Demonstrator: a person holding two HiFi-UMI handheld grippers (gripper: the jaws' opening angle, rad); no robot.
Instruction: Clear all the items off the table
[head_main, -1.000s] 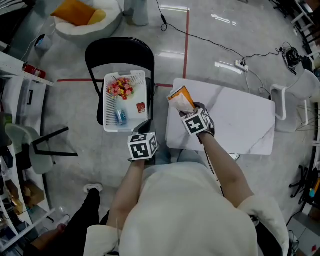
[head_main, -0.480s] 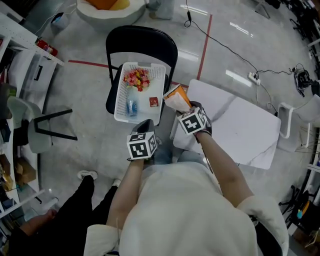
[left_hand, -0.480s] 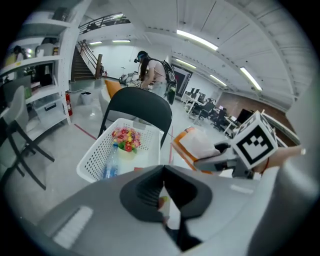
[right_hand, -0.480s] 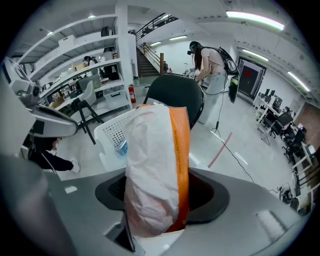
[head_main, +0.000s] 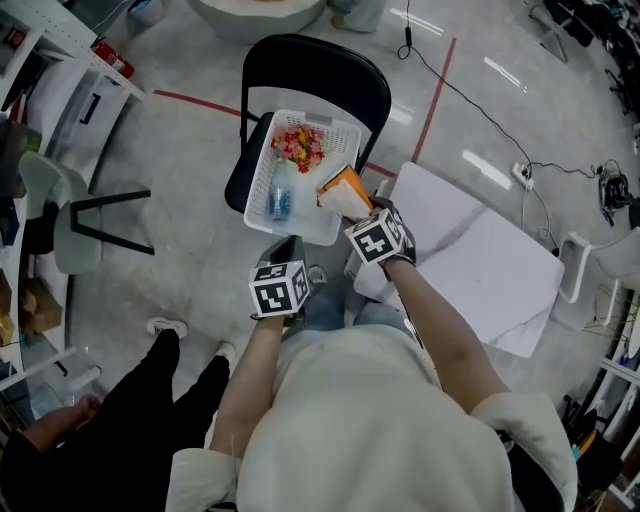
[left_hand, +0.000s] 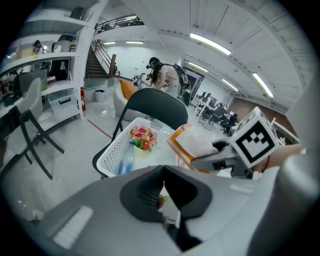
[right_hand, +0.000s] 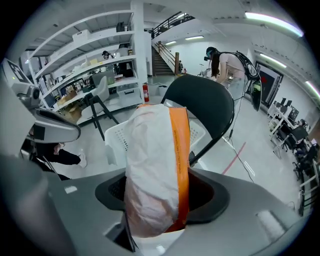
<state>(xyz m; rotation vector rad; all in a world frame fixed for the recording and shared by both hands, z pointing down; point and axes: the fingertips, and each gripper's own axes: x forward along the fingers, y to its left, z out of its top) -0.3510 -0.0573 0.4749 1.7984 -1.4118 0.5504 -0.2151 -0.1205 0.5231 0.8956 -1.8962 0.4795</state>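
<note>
- Right gripper (head_main: 353, 206) clamps a white-and-orange packet (head_main: 342, 190) at the basket (head_main: 258, 186) edge; dropping it probably finishes.
- Left gripper (head_main: 287, 250), near the basket: jaws together, empty.
- Table (head_main: 500, 270) beside the basket seems bare.

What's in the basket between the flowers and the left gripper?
A small water bottle lies there in the white basket, between the flowers and the left gripper. The head view shows it.
</note>
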